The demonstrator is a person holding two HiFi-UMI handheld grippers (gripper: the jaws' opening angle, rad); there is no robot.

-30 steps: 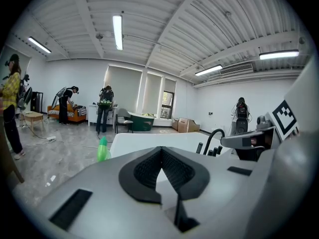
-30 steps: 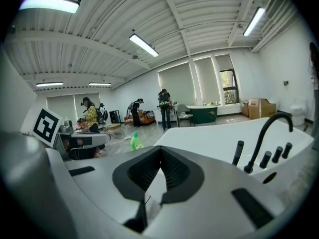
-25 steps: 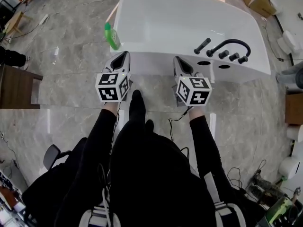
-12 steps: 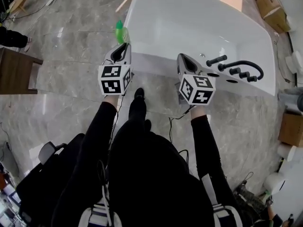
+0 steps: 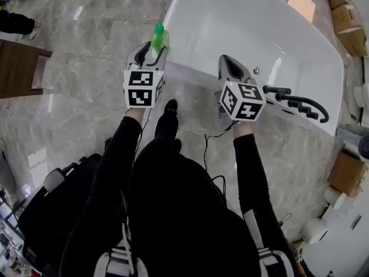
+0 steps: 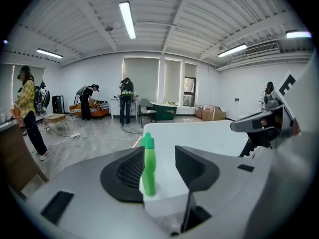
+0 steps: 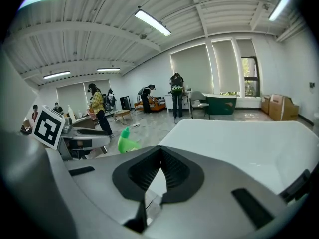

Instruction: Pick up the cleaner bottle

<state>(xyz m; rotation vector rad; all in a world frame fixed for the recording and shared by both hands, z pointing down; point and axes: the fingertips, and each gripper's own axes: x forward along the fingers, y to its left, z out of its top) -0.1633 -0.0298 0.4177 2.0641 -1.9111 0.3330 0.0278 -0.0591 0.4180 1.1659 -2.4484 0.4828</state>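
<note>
The green cleaner bottle [image 5: 159,37] stands upright on the near left corner of the white bathtub [image 5: 248,22]. My left gripper [image 5: 151,48] is right in front of it, and its jaws are opening. In the left gripper view the bottle [image 6: 148,166] shows in the gap between the pads, close to the left pad [image 6: 127,171], with no visible pressing. My right gripper [image 5: 226,63] hovers over the tub's near rim with its jaws shut and nothing in them. The bottle [image 7: 125,142] appears off to its left in the right gripper view.
Black tap fittings and a curved hose [image 5: 295,100] sit on the tub's right rim. A brown wooden table [image 5: 20,68] stands on the marble floor at left. Cardboard boxes [image 5: 345,13] lie far right. Several people [image 6: 124,101] stand in the room behind.
Both grippers moved forward to the tub's near rim. The left jaws, shut before, have parted, and the bottle now stands at their tips.
</note>
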